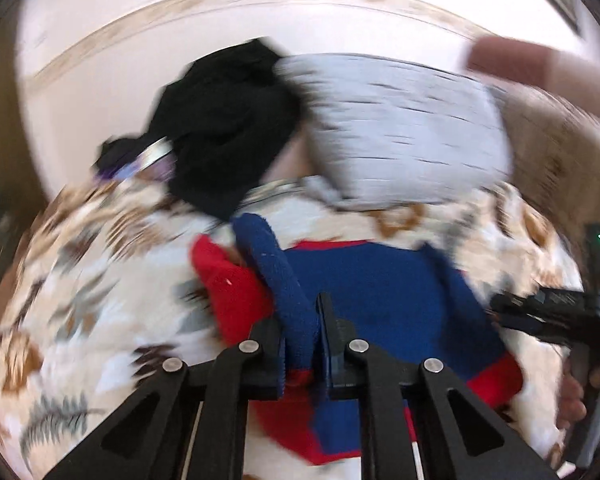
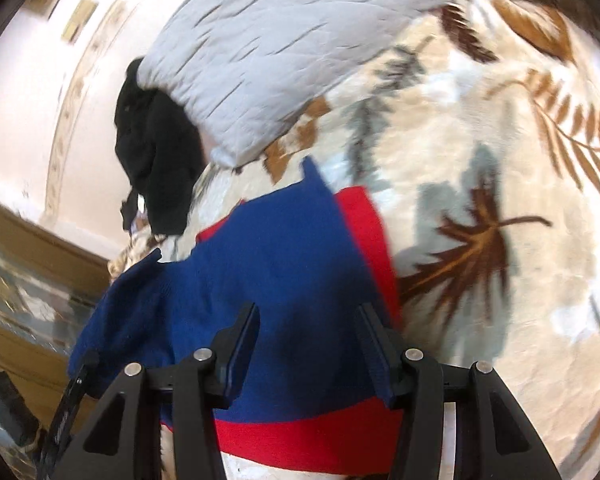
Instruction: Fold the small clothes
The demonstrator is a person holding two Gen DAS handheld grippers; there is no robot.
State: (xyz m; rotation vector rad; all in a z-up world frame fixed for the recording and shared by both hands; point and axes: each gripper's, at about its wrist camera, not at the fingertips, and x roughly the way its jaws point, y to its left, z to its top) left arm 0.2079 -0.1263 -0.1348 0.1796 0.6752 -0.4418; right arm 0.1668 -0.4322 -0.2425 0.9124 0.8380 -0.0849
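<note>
A small blue and red knitted garment (image 1: 360, 280) lies on a leaf-patterned blanket (image 1: 100, 280). My left gripper (image 1: 302, 320) is shut on a blue strip of the garment and holds it pulled up from the rest. In the right wrist view the same garment (image 2: 268, 264) lies under my right gripper (image 2: 308, 320), whose jaws stand wide apart over the blue part with nothing between them. The right gripper also shows at the right edge of the left wrist view (image 1: 548, 312). The left wrist view is blurred.
A grey pillow (image 2: 260, 48) and a heap of black clothes (image 2: 156, 160) lie at the far side of the blanket (image 2: 480, 140). A pale wall with a patterned border (image 1: 140, 32) stands behind. A wooden bed edge (image 2: 28, 220) shows at the left.
</note>
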